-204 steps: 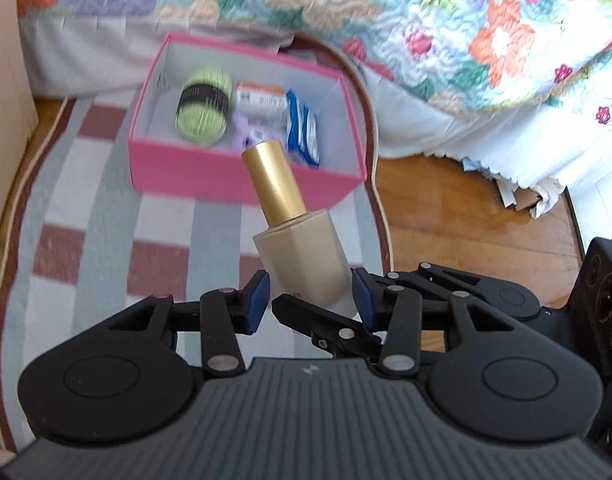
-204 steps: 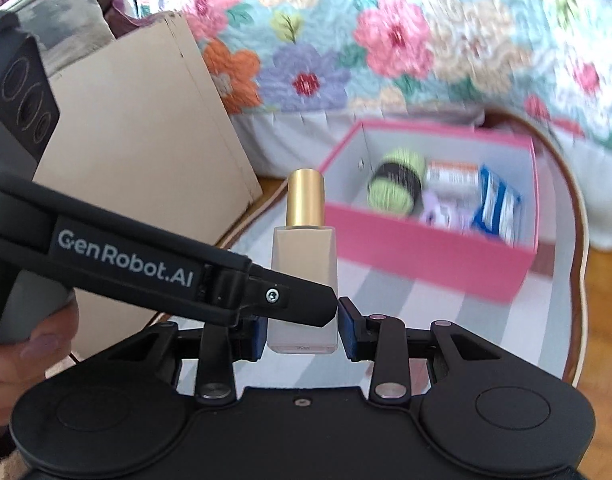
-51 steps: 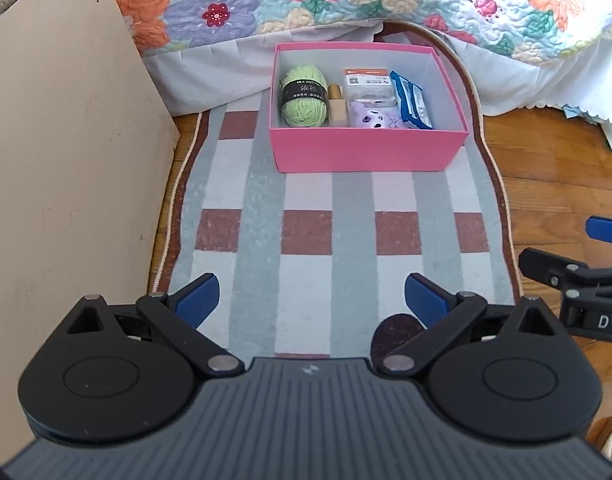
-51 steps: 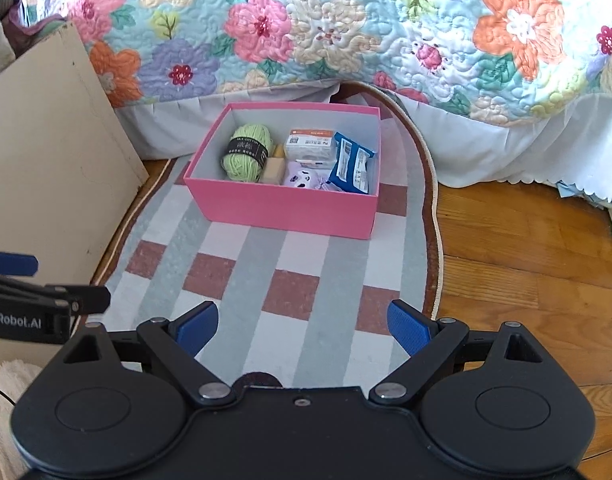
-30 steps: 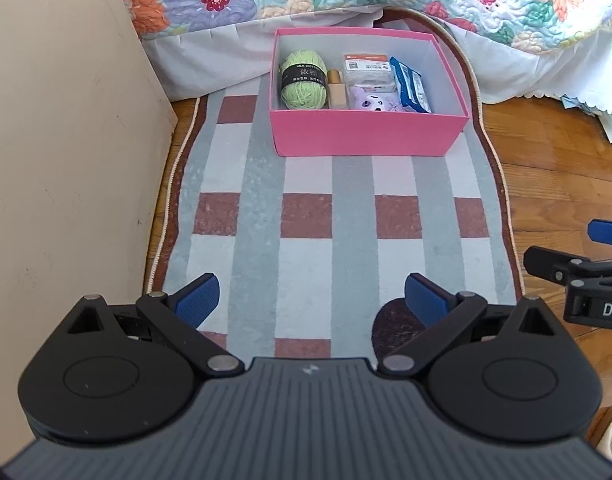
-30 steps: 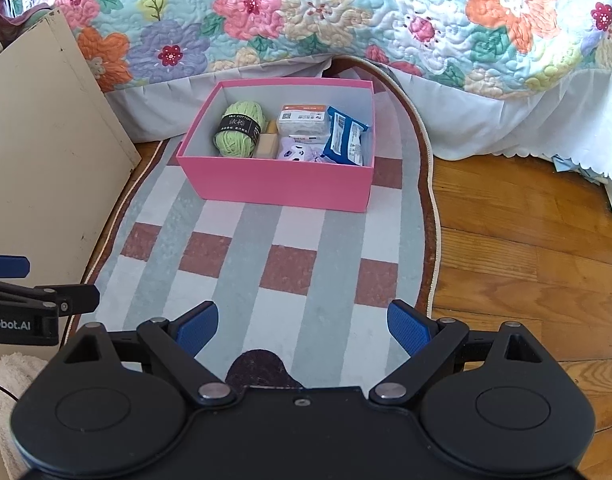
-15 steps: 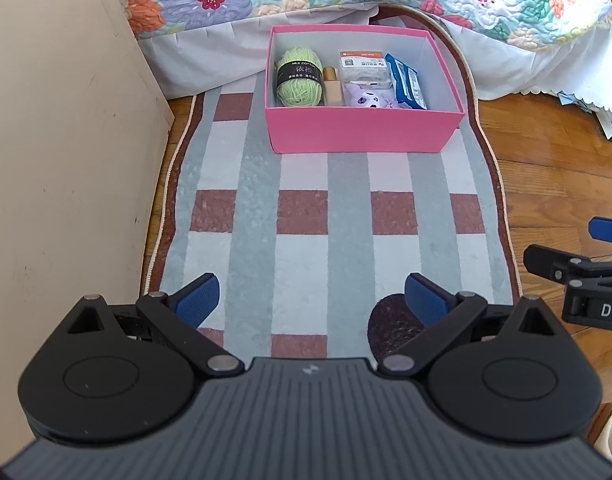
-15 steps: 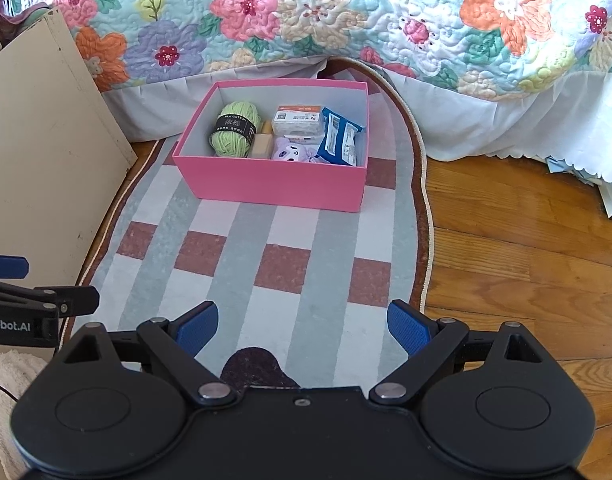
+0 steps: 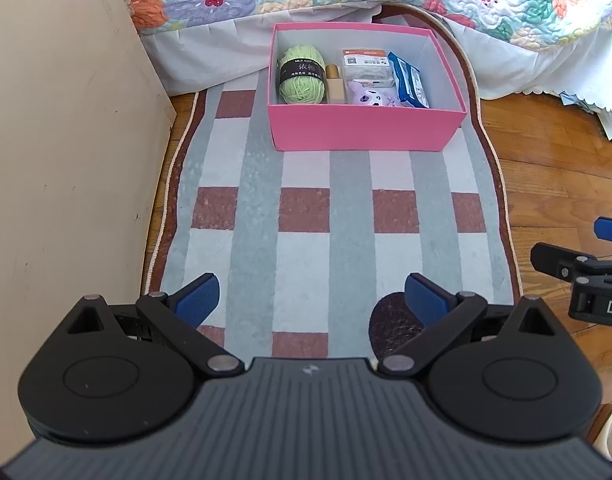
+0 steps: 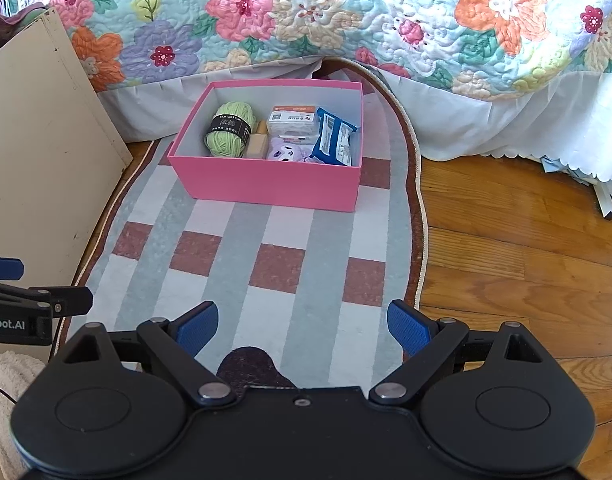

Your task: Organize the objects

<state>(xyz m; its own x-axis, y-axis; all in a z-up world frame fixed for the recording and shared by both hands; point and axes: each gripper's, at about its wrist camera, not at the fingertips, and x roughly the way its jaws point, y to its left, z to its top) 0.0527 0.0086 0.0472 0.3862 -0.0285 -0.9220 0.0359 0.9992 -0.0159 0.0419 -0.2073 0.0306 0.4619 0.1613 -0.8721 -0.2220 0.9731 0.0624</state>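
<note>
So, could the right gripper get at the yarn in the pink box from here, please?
Probably yes. The right gripper is open and empty, the rug ahead is bare, and the box has no lid. The yarn lies against the left wall beside the bottle, so clearance is tight.

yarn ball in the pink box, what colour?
Light green yarn ball with a black paper band, at the left end of the pink box. Clearest in the left wrist view.

A pink box (image 10: 274, 186), pale grey inside, holds green yarn (image 10: 228, 134) with a black band, a beige bottle (image 10: 258, 144), a lilac toy (image 10: 284, 150) and a blue packet (image 10: 336, 138). The rug (image 10: 282, 264) is checked grey, white and brown. The quilt (image 10: 346, 16) is floral.
</note>
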